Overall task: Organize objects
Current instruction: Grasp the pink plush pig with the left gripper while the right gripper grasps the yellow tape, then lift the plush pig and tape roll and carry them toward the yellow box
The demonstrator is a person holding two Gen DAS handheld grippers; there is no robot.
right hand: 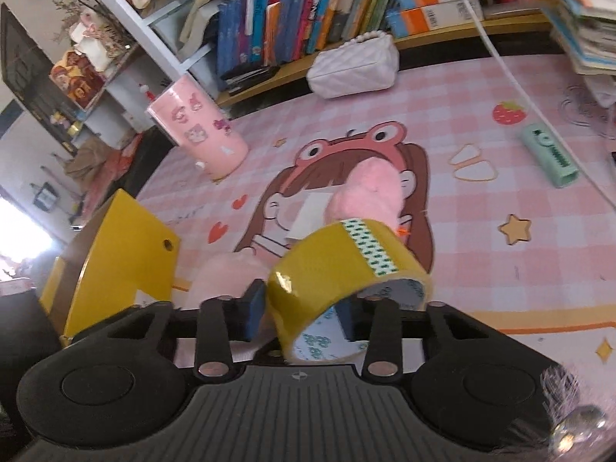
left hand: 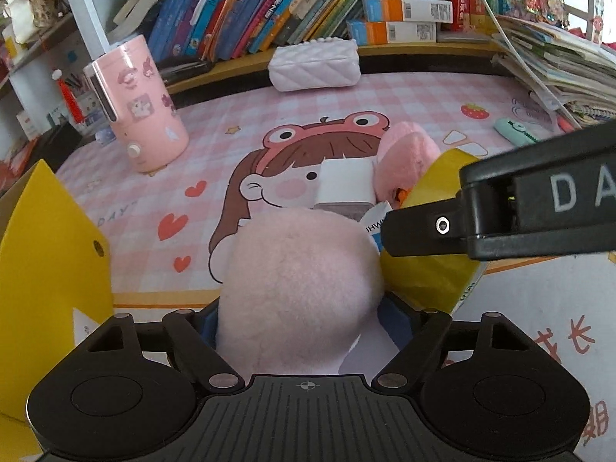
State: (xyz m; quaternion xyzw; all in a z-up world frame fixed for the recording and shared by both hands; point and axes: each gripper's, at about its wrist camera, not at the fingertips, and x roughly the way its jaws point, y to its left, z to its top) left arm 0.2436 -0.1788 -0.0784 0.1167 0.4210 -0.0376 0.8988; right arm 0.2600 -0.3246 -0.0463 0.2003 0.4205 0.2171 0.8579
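Observation:
My left gripper [left hand: 300, 323] is shut on a pale pink plush toy [left hand: 296, 281] that fills the space between its fingers. My right gripper [right hand: 304, 310] is shut on a yellow roll of tape [right hand: 342, 265], one finger outside the ring and one inside it. The right gripper's black body [left hand: 500, 208] reaches in from the right in the left wrist view, with the tape [left hand: 427, 269] right beside the plush. A second pink plush [right hand: 369, 188] and a white box [left hand: 346, 184] lie on the pink cartoon mat [right hand: 481, 231] just ahead.
A yellow box [left hand: 46, 261] stands at the left; it also shows in the right wrist view [right hand: 123, 254]. A pink cylinder container [left hand: 138, 104], a white quilted bag [left hand: 313, 63], a mint green item [right hand: 550, 158] and a white cable [right hand: 508, 65] are on the mat. Bookshelves [left hand: 288, 0] behind.

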